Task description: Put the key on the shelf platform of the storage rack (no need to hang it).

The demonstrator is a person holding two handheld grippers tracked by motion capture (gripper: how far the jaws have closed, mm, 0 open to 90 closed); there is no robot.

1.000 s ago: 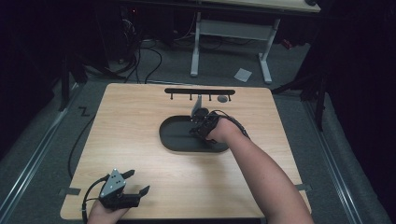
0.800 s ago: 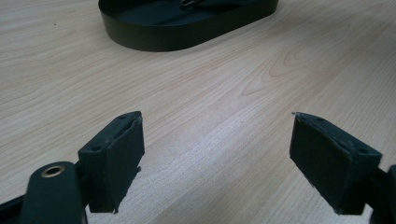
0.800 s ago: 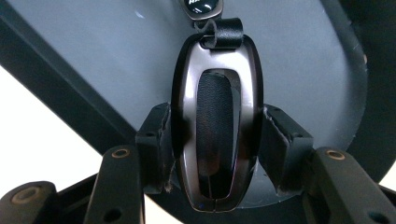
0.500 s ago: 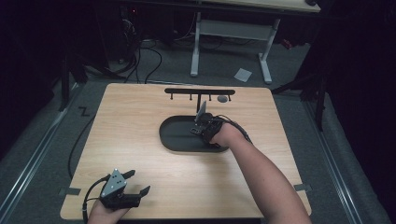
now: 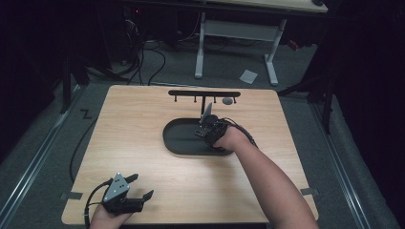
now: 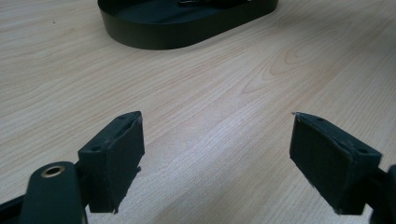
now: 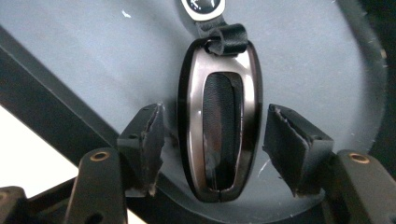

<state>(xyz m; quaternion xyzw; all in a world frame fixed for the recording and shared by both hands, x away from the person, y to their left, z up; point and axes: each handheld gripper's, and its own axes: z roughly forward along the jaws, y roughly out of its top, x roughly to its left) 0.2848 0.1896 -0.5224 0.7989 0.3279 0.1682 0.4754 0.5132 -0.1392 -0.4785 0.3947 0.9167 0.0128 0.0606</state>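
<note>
While flat in the tray (image 7: 355, 56), key fob (image 7: 219, 130) between parted fingers (image 7: 289, 144).

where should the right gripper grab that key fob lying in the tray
Grip the key fob across its two long chrome sides at mid-body, coming straight down from above. It lies flat in the dark tray, narrow enough to fit between the right gripper pads, which already straddle it, having just opened. The strap loop end is too thin and floppy.
</note>
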